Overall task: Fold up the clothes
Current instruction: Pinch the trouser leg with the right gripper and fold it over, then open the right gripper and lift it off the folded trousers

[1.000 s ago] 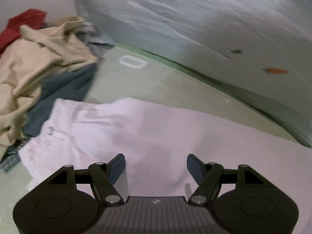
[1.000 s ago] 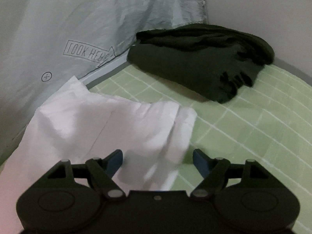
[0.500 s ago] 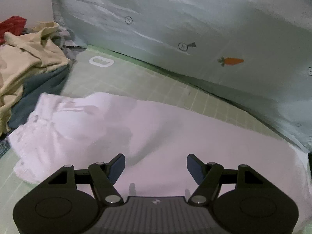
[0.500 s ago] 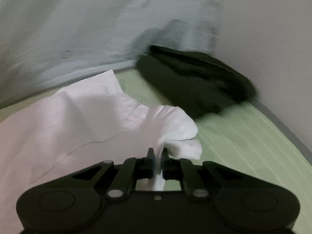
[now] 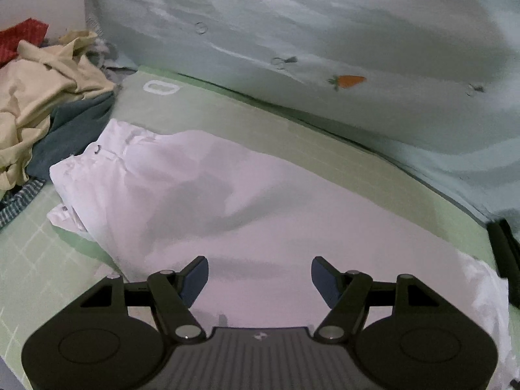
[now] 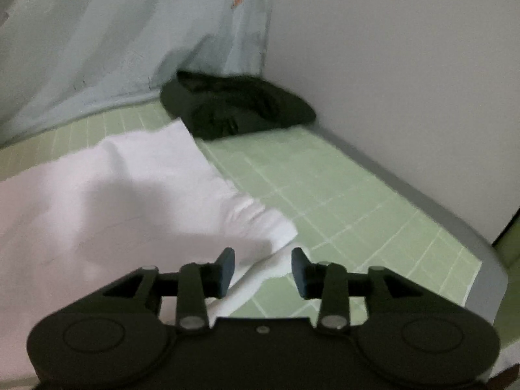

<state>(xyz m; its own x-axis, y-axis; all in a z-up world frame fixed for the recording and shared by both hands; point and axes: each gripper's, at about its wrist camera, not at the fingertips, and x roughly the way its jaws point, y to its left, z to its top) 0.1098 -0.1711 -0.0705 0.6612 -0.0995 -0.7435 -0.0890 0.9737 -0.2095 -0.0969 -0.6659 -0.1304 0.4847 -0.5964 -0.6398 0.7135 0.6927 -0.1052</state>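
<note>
A white garment lies spread lengthwise on the green grid mat, its waistband end with a button at the left. My left gripper hovers open over its middle, with nothing between the fingers. In the right wrist view the garment's other end lies flat. Its crumpled corner sits just ahead of my right gripper. The right jaws are opening; a fold of white cloth lies under the gap, and the pads do not press on it.
A heap of clothes sits at the left: beige, teal, red and striped. A dark folded garment lies in the far corner. A pale carrot-print sheet hangs behind, a wall stands right, and the mat has a grey edge.
The right gripper went from open to shut on the white garment's corner, and now stands parted with the corner released. The left gripper stayed open and shifted along the garment.
</note>
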